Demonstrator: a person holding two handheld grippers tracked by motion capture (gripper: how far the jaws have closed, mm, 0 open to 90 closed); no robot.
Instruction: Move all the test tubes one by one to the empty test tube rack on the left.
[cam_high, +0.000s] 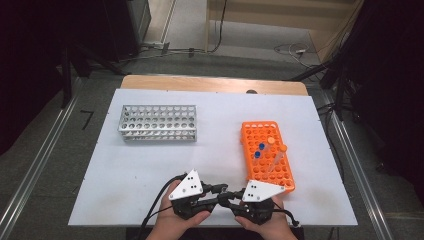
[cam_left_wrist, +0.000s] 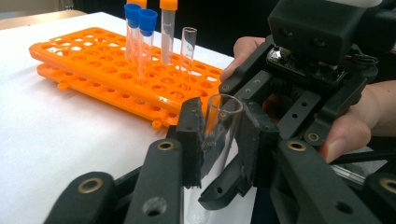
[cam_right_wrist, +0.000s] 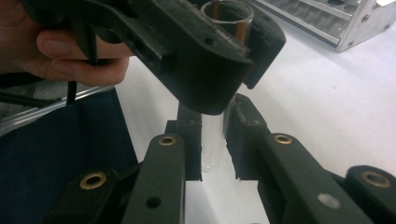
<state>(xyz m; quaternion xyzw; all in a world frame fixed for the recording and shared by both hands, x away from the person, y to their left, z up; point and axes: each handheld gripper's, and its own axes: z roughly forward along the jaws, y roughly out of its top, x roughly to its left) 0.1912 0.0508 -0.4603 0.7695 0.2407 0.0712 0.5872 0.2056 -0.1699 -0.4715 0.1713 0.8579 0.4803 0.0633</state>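
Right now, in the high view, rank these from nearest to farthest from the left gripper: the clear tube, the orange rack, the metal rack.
1. Clear tube: between the left gripper's jaws.
2. Orange rack: to its right, farther up the table.
3. Metal rack: far side, left.

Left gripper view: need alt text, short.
The left gripper clamps an open, uncapped clear test tube upright between its black jaws, the right gripper meeting it from the right. Behind, on the white table, an orange rack holds capped tubes and one uncapped.
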